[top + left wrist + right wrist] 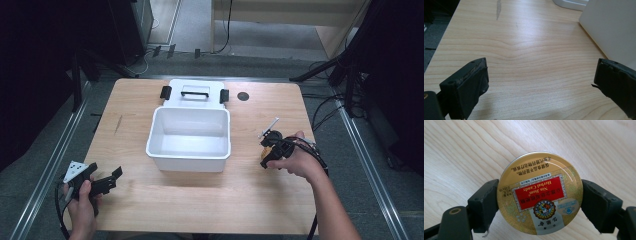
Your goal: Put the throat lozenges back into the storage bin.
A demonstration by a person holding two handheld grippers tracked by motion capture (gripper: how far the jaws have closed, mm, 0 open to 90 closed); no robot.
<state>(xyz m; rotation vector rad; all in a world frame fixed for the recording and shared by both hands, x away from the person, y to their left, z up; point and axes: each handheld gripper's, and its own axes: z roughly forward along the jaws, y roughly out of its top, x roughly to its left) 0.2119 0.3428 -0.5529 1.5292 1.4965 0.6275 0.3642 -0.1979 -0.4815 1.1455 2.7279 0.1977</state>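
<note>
The high view is fixed above the near edge of the desk [200, 200] and faces forward and down; it takes in the whole desktop, the white bin [189, 137] at its centre and the floor beyond. The left gripper view rides on the left hand-held gripper [107, 181], sits low and close over the wood, and faces along the desk toward the bin's side wall [611, 27], which it shares with the high view. The right gripper view rides on the right hand-held gripper [268, 150], looks almost straight down at very close range, and shares the round candy tin [540, 193] and the desk surface with the high view.
</note>
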